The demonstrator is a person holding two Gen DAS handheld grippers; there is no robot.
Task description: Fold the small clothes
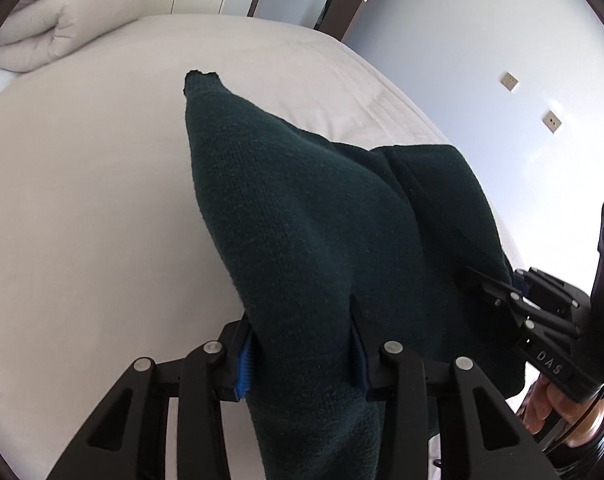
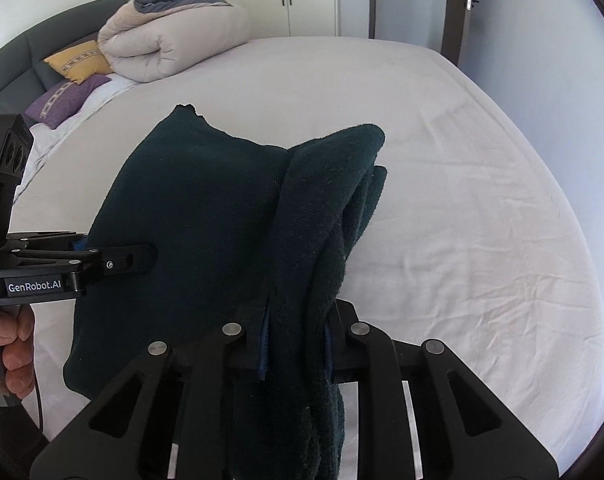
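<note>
A dark green knitted garment is held up above a bed covered by a pale sheet. The left claw is clamped on a thick bunch of the knit, the cloth pinched between its blue pads. The right claw is closed on another bunched fold of the same garment, where its pads are almost wholly hidden by fabric. The garment's lower edge is cut off at the near edge of both views, so its type cannot be told. A hand is partly seen at the left margin of the right wrist view. At the far left, a rolled duvet and two cushions, yellow and purple, are seen.
</note>
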